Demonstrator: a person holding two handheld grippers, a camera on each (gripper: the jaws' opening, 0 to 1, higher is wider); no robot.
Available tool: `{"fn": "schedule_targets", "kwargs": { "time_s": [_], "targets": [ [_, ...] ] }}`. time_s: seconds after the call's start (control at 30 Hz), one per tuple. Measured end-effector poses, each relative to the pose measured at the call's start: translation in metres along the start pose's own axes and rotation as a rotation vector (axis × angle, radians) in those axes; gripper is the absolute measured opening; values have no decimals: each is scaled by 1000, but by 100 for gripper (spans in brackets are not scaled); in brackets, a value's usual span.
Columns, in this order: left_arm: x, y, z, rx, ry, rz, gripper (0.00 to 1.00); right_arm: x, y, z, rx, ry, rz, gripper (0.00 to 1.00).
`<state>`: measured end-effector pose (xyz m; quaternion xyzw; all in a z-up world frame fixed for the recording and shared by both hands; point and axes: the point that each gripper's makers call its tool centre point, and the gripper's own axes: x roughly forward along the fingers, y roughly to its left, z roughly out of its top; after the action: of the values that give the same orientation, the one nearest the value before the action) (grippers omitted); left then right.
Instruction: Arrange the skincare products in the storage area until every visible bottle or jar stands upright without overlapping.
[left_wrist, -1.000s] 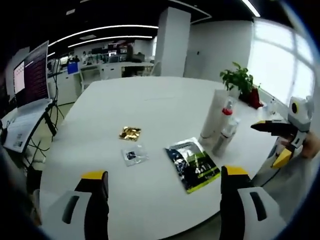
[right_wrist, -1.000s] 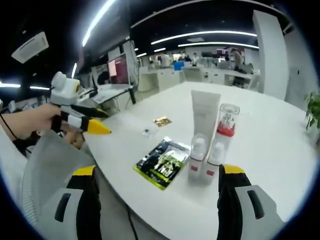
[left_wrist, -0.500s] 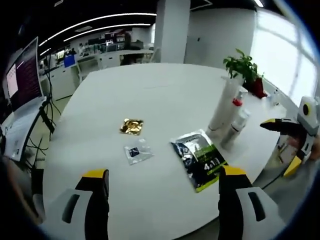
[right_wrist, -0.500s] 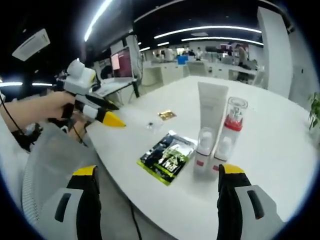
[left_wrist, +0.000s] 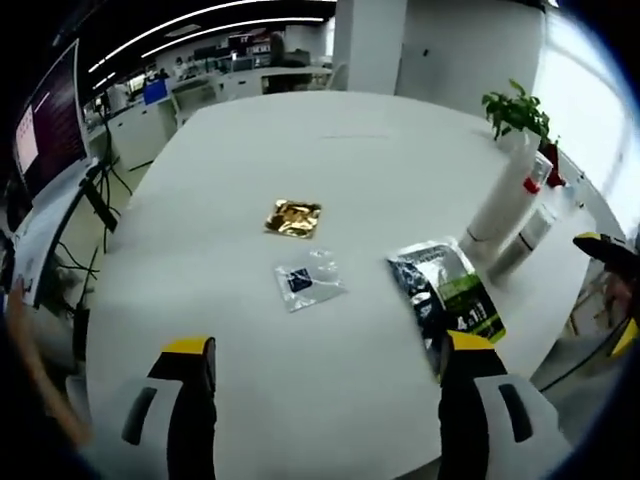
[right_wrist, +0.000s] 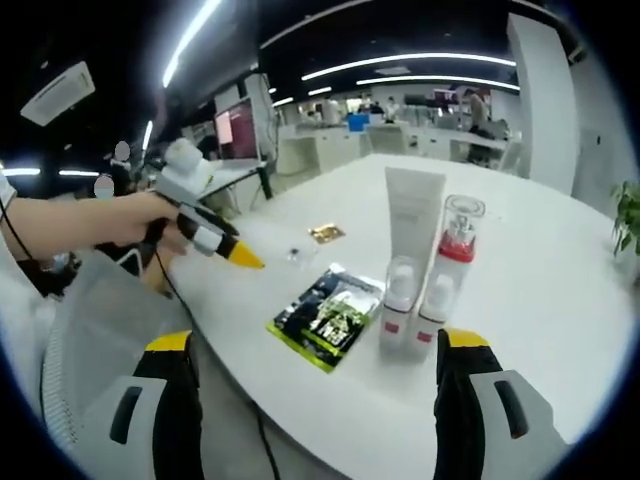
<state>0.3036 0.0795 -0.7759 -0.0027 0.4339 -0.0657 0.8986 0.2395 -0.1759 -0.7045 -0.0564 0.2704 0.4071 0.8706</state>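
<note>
glossy foil sachet (left_wrist: 294, 217), matt white table (left_wrist: 300, 130)

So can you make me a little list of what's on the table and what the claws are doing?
table: white, round-edged
standing up: white tube, red-collared pump bottle, two small white bottles
lying flat: green and black packet, gold sachet, clear sachet
left claw: open, holding nothing
right claw: open, holding nothing
plant: at the table's far edge

My left gripper (left_wrist: 318, 360) and right gripper (right_wrist: 313, 360) have black jaws tipped yellow, on grey bodies with slots.
</note>
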Motion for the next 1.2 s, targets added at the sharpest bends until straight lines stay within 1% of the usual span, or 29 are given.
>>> {"fn": "schedule_targets", "kwargs": {
  "time_s": [0.1,0.17,0.27,0.37,0.57,0.63,0.73,0.8,0.87,0.93,1.07,1.2],
  "targets": [
    [4,0,0,-13,21,8,88,0,-1,-1,-2,3,-8,97],
    [11,6,2,-17,36,17,88,0,-3,-1,-3,4,-16,97],
    [16,3,3,-33,52,25,88,0,-4,-3,-5,12,-22,97],
    [24,2,5,-45,64,30,85,1,-6,-3,-13,16,-29,97],
    [40,0,2,-49,123,44,80,1,-8,-5,-9,25,-39,96],
    [46,0,3,-59,134,43,77,1,-9,-6,-10,28,-43,95],
    [53,1,7,-52,136,52,76,2,-10,-7,-17,34,-49,95],
    [58,3,10,-41,137,59,71,2,-10,-7,-24,39,-49,95],
    [63,6,14,-34,123,70,66,3,-9,-8,-34,45,-48,95],
    [66,7,15,-39,122,74,65,4,-8,-9,-38,49,-45,95],
    [72,7,13,-39,139,80,64,4,-8,-10,-36,54,-45,95],
    [78,11,13,-40,147,106,57,3,-8,-10,-31,60,-46,94]
  ]
}}
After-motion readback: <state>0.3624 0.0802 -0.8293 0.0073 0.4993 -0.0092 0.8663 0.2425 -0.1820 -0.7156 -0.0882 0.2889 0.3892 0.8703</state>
